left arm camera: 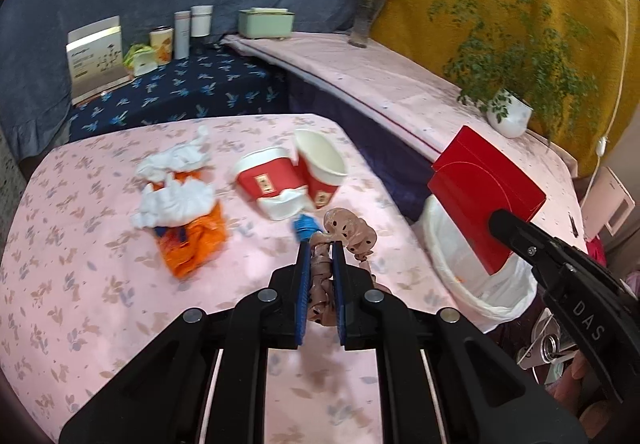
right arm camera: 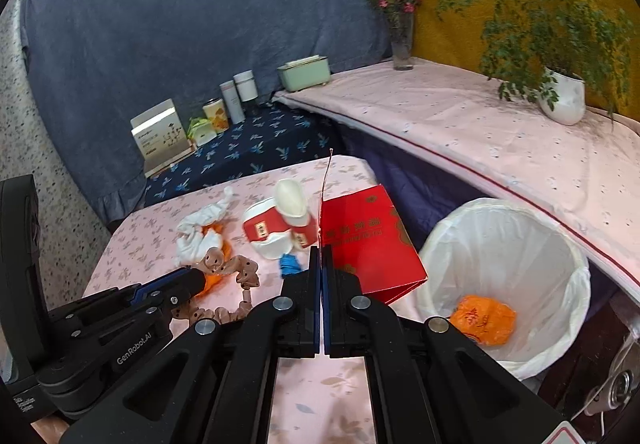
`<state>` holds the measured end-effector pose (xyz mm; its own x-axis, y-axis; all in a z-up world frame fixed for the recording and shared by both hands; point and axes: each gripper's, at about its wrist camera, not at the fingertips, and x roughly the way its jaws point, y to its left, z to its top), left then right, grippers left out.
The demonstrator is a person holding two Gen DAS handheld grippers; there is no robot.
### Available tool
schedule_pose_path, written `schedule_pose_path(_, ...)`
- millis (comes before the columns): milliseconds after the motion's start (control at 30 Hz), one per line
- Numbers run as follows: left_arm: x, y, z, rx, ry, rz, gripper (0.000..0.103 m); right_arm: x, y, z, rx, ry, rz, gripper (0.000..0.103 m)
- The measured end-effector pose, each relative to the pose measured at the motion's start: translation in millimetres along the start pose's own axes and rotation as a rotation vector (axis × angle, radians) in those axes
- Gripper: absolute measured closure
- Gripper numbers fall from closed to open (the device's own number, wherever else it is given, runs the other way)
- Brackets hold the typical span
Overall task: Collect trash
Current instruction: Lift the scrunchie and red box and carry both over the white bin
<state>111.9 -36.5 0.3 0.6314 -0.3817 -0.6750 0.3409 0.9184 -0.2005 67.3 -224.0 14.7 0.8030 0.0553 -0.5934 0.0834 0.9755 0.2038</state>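
My left gripper (left arm camera: pixel 321 246) is shut on a crumpled brown plastic tray (left arm camera: pixel 352 232), lifted above the pink flowered table (left arm camera: pixel 80 284); the same tray (right arm camera: pixel 244 272) dangles from it in the right wrist view. My right gripper (right arm camera: pixel 321 252) is shut on the edge of a flat red box (right arm camera: pixel 368 244), held up beside the white-lined bin (right arm camera: pixel 500 244). An orange wrapper (right arm camera: pixel 482 318) lies inside the bin. On the table lie white tissues (left arm camera: pixel 176 200), an orange wrapper (left arm camera: pixel 196 244), red-and-white paper cups (left arm camera: pixel 268 176) and a blue scrap (left arm camera: pixel 306 225).
The bin stands off the table's right edge, below a pink-covered ledge (left arm camera: pixel 400 84) with a potted plant (left arm camera: pixel 508 116) and a flower vase (left arm camera: pixel 362 24). A green box (left arm camera: pixel 266 22), canisters (left arm camera: pixel 182 34) and a white carton (left arm camera: pixel 96 56) stand at the back.
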Motion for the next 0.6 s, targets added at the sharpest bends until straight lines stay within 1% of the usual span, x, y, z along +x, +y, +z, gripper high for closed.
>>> schedule_pose_path(333,19.1,-74.8,11.3,0.1,0.009,-0.067,0.093,-19.2,-72.2,-1.2,0.084,-0.027,-0.092,0.102)
schedule_pose_path(600,41.4,-131.5,14.5,0.183,0.031,-0.124,0.092,-23.4,-124.1,-7.4,0.149,-0.021,-0.156,0.102)
